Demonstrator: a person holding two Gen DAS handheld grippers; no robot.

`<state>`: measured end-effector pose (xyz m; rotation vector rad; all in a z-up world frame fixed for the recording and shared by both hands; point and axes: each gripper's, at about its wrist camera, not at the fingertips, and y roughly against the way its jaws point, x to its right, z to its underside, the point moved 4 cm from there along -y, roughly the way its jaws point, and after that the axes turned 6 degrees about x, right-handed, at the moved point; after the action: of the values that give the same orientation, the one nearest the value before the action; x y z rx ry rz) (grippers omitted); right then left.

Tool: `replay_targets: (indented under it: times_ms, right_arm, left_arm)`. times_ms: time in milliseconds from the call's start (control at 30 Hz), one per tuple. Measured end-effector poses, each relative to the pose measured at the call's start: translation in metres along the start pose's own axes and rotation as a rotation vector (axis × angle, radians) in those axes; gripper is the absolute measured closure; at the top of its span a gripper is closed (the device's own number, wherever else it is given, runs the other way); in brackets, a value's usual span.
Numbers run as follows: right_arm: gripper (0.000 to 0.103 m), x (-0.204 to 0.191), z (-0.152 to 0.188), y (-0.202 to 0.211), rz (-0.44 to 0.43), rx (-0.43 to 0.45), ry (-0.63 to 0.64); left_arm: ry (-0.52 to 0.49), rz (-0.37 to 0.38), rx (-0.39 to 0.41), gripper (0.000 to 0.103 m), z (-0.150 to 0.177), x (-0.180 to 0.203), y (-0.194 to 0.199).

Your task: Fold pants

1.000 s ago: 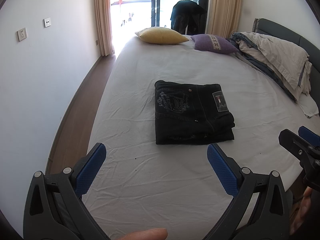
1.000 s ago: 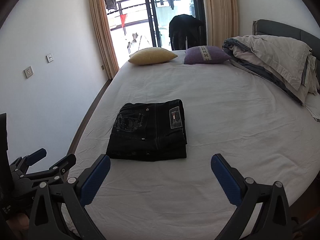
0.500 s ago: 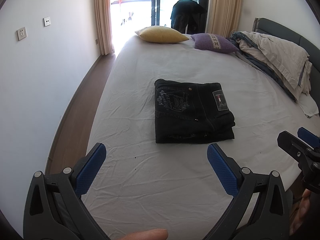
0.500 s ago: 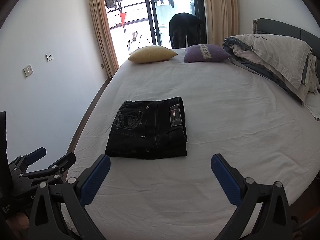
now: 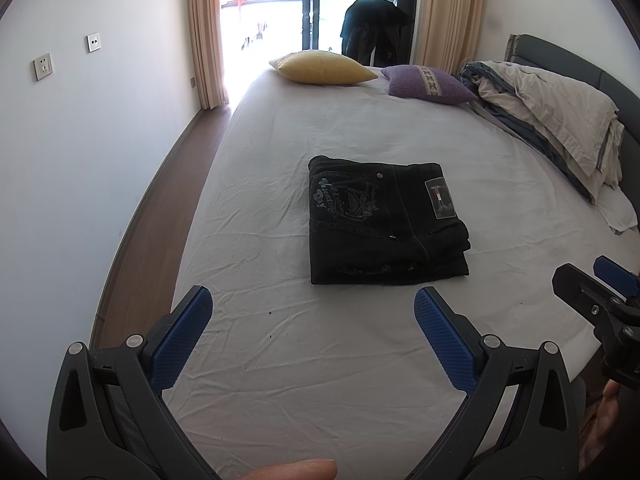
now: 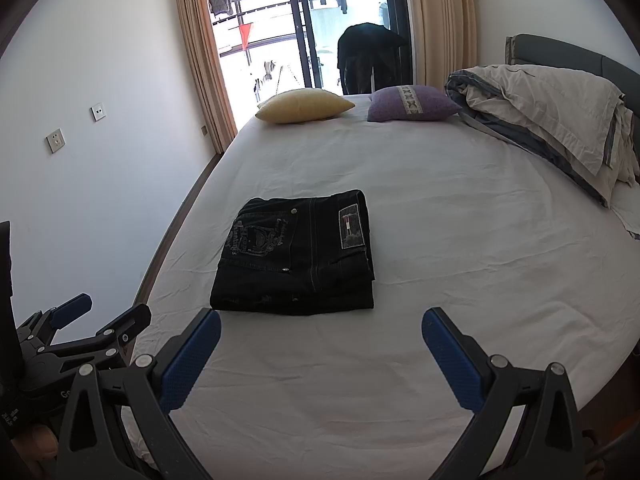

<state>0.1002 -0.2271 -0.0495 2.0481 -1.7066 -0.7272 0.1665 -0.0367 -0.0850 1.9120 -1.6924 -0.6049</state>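
Black jeans (image 5: 384, 224) lie folded into a compact rectangle on the white bed sheet (image 5: 320, 380), with a grey embroidered pocket and a small patch facing up. The same folded jeans (image 6: 298, 258) show left of centre in the right wrist view. My left gripper (image 5: 312, 306) hovers open just short of the jeans' near edge, nothing between its blue pads. My right gripper (image 6: 320, 322) is also open and empty, near the jeans' front edge. Each gripper appears at the edge of the other's view: the right gripper (image 5: 592, 280) and the left gripper (image 6: 100, 314).
A yellow pillow (image 5: 322, 67) and a purple pillow (image 5: 430, 84) lie at the far end of the bed. A bunched duvet (image 5: 560, 116) rests along the right side by the headboard. A wall and wooden floor strip (image 5: 160, 208) run on the left.
Both grippers stay open and nearly still; the views have shifted only slightly, with the jeans unmoved on the sheet.
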Motion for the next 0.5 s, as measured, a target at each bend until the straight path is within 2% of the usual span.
replay_targets:
  times_ms: [500]
  right_arm:
    - [0.0, 0.005, 0.012, 0.001, -0.008, -0.013, 0.001]
  left_arm:
    - [0.002, 0.001, -0.004, 0.0, 0.006, 0.0, 0.0]
